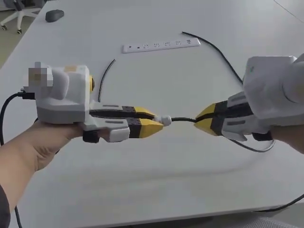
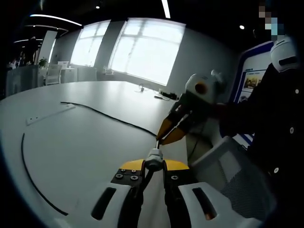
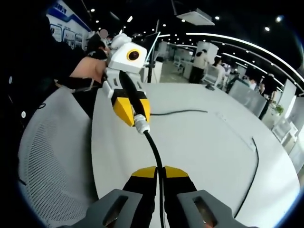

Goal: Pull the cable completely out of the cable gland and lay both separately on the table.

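Mid-frame, the left gripper (image 1: 159, 125) clamped the white cable gland (image 1: 166, 120) and the right gripper (image 1: 199, 121) pinched the black cable (image 1: 183, 119), opposed, apparently to draw it free above the table (image 1: 156, 190).

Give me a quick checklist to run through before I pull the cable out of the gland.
1. Left gripper shut on the cable gland: ok.
2. Right gripper shut on the cable: ok.
3. Cable straight between the grippers: ok.
4. Gland's nut loosened: cannot tell.
5. Cable free of the gland: not ok, it runs into it.
6. Bare table below for laying both down: ok.
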Demonstrator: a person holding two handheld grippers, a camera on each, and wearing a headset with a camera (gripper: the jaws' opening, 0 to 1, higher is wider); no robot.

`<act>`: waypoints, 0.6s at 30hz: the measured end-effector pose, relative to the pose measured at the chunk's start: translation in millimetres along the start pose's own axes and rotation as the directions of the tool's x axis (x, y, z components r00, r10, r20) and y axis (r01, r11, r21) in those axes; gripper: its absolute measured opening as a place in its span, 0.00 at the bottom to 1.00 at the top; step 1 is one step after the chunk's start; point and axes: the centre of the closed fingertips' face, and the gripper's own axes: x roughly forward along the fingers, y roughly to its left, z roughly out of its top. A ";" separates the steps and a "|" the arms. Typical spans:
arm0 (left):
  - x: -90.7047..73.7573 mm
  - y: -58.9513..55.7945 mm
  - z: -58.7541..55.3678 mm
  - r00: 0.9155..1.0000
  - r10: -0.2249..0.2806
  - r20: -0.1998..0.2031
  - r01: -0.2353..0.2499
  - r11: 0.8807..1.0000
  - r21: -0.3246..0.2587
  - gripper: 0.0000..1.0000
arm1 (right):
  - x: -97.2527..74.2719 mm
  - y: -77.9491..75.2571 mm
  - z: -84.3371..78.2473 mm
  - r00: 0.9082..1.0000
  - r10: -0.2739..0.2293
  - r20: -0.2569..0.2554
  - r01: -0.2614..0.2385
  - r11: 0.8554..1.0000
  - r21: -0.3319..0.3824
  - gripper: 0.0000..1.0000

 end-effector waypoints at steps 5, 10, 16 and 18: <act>1.2 -0.1 -1.2 1.000 -0.002 -0.002 0.002 1.000 0.001 0.15 | -10.1 -10.5 -19.0 0.999 -0.046 0.002 0.046 0.996 0.070 0.00; 0.9 0.6 -0.4 1.000 -0.001 0.002 0.001 1.000 0.001 0.15 | -21.1 -21.2 -36.6 0.996 -0.087 -0.003 0.087 0.988 0.131 0.00; -1.4 2.8 -0.7 1.000 0.008 0.005 -0.008 1.000 -0.001 0.15 | -31.6 -31.8 -56.5 0.992 -0.125 -0.017 0.126 0.976 0.179 0.00; -1.9 3.1 -1.0 1.000 0.009 0.004 -0.009 1.000 -0.002 0.15 | -33.3 -33.3 -60.8 0.991 -0.131 -0.024 0.133 0.972 0.196 0.00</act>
